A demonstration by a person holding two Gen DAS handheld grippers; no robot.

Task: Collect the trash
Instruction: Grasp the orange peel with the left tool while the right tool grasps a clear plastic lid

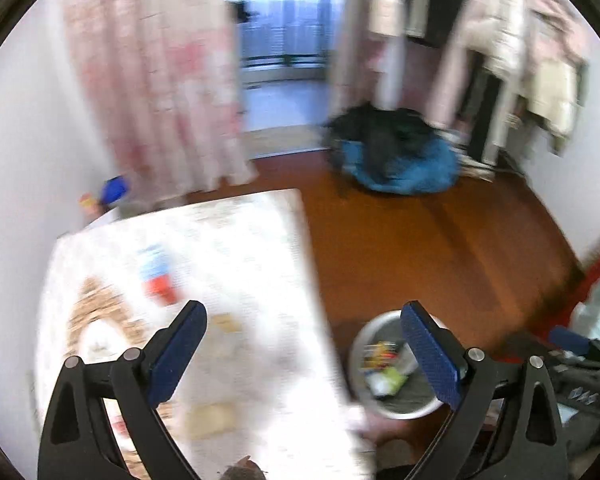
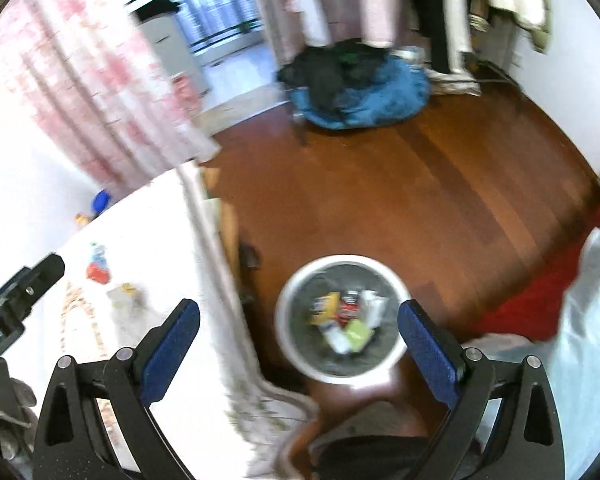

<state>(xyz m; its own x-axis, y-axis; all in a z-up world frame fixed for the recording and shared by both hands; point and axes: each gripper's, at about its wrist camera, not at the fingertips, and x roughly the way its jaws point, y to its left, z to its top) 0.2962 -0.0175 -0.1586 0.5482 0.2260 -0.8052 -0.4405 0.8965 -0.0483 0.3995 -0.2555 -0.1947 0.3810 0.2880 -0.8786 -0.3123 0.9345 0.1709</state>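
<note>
Both views blurred. Wooden floor (image 2: 440, 208) fills the middle of the room. A desk (image 1: 240, 248) under a pale patterned cloth stands at the left, its edge running down beside the floor. Pink patterned curtain (image 1: 156, 76) hangs behind the desk. A blue cushion (image 2: 384, 100) with dark clothes heaped on it lies on the floor at the far side, near a rack of hanging clothes (image 1: 512, 48).

A round white bin (image 2: 342, 318) stands on the floor just beside the desk edge. It holds mixed trash (image 2: 346, 320): yellow, red, white and green wrappers.

On the desk: a red and blue packet (image 1: 158, 276) lies flat, well apart from the bin; a crumpled pale wrapper (image 2: 126, 294) lies near it. A few tan scraps further along the cloth, too blurred to identify.

Left tool (image 1: 304, 354): jaws spread wide, nothing between them, hanging over the desk edge with the bin seen past its right finger. Right tool (image 2: 298, 340): jaws spread wide, empty, above the bin.
</note>
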